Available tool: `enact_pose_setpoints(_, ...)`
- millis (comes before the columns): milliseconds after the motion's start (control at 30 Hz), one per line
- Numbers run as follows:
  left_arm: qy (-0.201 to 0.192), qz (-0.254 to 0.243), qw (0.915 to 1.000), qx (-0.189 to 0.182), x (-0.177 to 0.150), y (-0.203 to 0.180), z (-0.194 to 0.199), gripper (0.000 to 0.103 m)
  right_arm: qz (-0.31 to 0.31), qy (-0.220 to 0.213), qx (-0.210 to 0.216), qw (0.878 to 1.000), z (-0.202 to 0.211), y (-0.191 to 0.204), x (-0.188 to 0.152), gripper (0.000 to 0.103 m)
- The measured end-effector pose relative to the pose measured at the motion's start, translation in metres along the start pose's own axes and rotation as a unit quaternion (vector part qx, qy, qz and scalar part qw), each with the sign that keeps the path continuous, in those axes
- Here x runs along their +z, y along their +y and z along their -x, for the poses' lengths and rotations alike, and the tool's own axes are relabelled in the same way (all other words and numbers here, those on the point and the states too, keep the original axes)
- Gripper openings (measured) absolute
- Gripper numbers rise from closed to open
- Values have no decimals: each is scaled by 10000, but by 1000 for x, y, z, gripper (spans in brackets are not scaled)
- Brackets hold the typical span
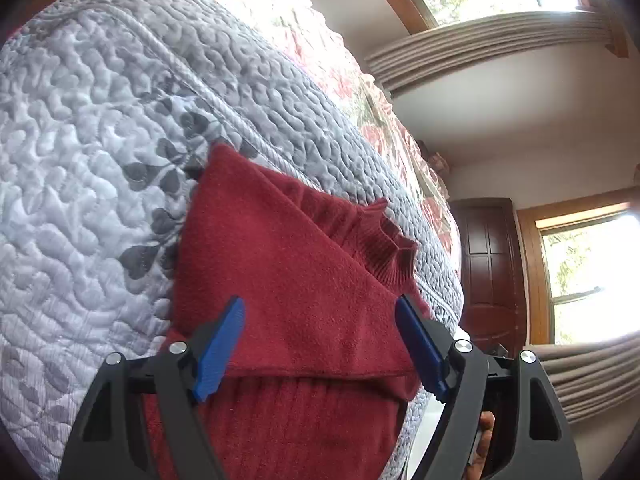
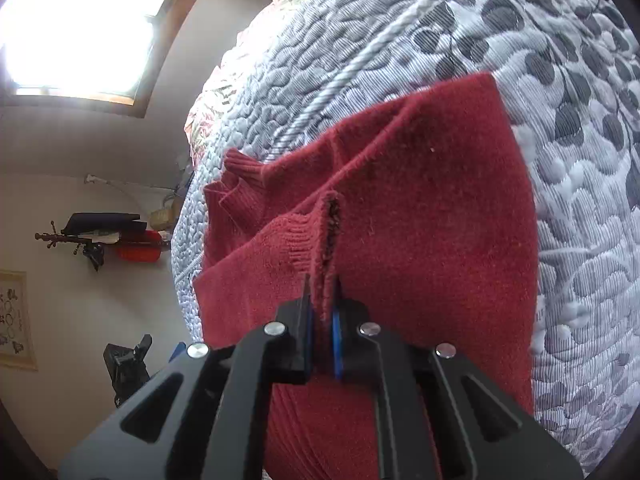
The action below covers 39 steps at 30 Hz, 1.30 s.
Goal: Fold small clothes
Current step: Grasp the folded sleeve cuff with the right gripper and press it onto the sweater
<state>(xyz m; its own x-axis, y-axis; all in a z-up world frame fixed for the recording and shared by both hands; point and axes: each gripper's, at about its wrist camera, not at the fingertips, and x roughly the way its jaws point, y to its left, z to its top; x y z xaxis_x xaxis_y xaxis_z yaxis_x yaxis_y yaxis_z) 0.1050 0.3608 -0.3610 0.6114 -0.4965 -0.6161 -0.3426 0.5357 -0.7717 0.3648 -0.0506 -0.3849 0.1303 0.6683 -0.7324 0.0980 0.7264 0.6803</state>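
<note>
You were mid-fold: your right gripper [image 2: 320,300] pinched the red sweater [image 2: 432,216] edge, the left gripper [image 1: 320,320] jaws spread above it. Next, that pinched edge probably needed laying flat on the bed [image 1: 80,160].

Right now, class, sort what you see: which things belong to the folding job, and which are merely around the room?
Part of the job:
red sweater
right gripper, shut on a fold of it
left gripper, open over it
quilt it lies on

Just lying about:
wooden door
coat rack
wall picture
</note>
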Motion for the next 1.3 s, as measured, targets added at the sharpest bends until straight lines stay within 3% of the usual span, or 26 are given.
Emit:
enact_pose_setpoints(367, 746, 3, 9969, 263, -12, 14, -50, 81, -94, -75, -205, 9997, 1, -33, 1, 8)
enact_pose_setpoints(433, 812, -63, 9961, 346, -16, 18, -53, 81, -43, -206, -175, 9996, 4, -34, 1, 21)
enact_pose_setpoints(467, 817, -102, 9959, 366, -18, 18, -54, 81, -63, -233, -163, 9996, 4, -33, 3, 40)
enact_pose_setpoints(533, 806, -113, 9960, 359, -18, 18, -54, 81, -98, -315, -165, 9993, 4, -33, 10, 46)
enact_pose_setpoints(633, 813, -53, 9961, 352, -18, 20, -57, 81, -49, -275, -138, 9995, -1, -28, 21, 45)
enact_pose_setpoints(700, 808, -26, 9961, 351, -17, 20, -56, 81, 100, -99, -208, 9997, -8, -20, 26, 23)
enact_pose_setpoints(733, 784, -6, 9964, 310, -16, 19, -55, 81, 226, -84, -311, 9992, -9, -14, 27, 6)
enact_pose_setpoints(867, 418, -75, 9990, 98, 7, 10, -38, 81, 714, -420, -523, 9952, 2, 6, 25, 6)
enact_pose_setpoints(1000, 146, -63, 9999, 53, 44, 6, -38, 81, 630, -448, -590, 9953, 4, -2, 25, 6)
enact_pose_setpoints(1133, 360, -210, 9983, 413, 63, 4, -66, 81, 538, -266, -857, 9945, -12, -18, 19, 8)
enact_pose_setpoints(1200, 627, -229, 9958, 622, 63, 6, -77, 80, 424, -304, -759, 9957, -7, -18, 19, 16)
enact_pose_setpoints(1300, 610, -494, 9961, 397, 51, -6, -61, 81, 619, -605, -762, 9933, 19, -3, 11, 17)
